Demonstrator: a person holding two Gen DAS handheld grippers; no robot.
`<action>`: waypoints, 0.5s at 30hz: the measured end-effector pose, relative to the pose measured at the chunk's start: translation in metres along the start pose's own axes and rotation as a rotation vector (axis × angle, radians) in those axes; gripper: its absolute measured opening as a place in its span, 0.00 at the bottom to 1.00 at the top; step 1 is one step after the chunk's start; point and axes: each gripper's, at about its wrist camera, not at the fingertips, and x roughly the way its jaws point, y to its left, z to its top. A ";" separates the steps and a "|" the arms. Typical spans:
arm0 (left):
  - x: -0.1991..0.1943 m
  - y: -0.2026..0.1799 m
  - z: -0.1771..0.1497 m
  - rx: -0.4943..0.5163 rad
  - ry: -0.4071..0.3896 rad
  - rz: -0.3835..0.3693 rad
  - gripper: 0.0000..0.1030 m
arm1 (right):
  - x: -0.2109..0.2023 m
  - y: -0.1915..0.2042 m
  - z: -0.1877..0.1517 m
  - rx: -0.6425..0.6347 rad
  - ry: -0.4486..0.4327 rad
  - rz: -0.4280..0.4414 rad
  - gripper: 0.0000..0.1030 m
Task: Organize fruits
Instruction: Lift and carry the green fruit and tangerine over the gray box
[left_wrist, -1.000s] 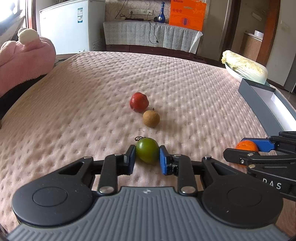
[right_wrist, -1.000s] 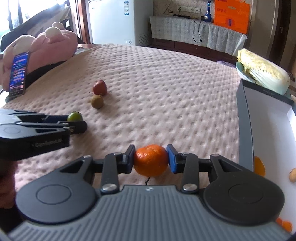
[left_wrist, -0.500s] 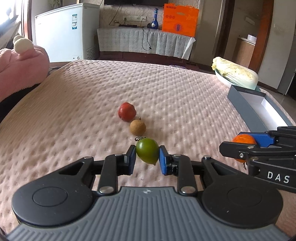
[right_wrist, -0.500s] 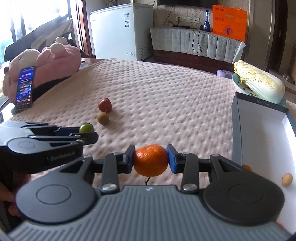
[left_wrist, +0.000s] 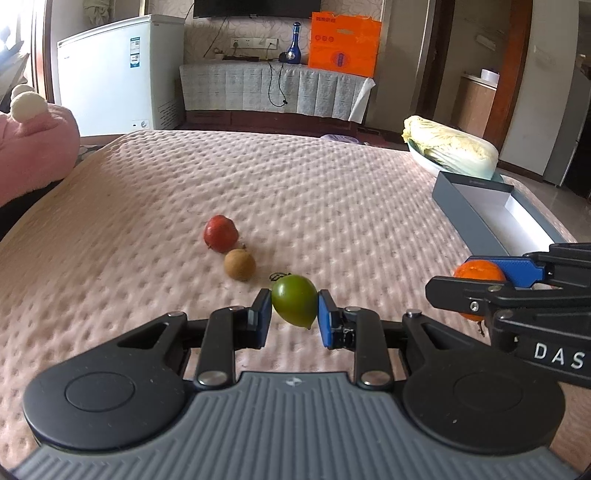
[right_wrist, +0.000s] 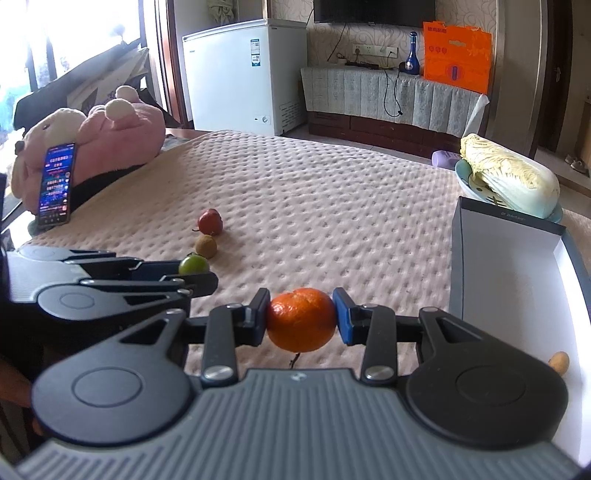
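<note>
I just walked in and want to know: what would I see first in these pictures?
Two fruits pinched in grippers: the left gripper holds a green fruit, the right gripper an orange. Behind them, a red fruit and a brown fruit lie on the pink cover.

Left gripper (left_wrist: 294, 312) has its blue pads clamped on a green tomato (left_wrist: 294, 304), lifted off the pink quilted bedspread (left_wrist: 332, 206). Just past the tomato a brown longan-looking fruit (left_wrist: 239, 264) lies touching a red fruit (left_wrist: 220, 234) on its far side. Off to the tomato's right the right gripper (left_wrist: 480, 284) pokes in sideways, pinching a mandarin orange (left_wrist: 479, 271), and further back on that side sit a grey box (left_wrist: 465, 210) and a napa cabbage (left_wrist: 448, 149).
</note>
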 end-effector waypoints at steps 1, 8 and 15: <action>0.001 -0.001 0.000 0.001 0.002 -0.002 0.30 | -0.001 -0.001 0.000 0.001 -0.002 0.000 0.39; 0.003 -0.003 0.000 0.007 0.006 -0.005 0.30 | -0.005 -0.005 -0.001 0.007 -0.006 0.003 0.39; 0.003 -0.004 -0.001 0.010 0.008 -0.011 0.30 | -0.004 -0.003 0.000 0.002 -0.005 0.004 0.39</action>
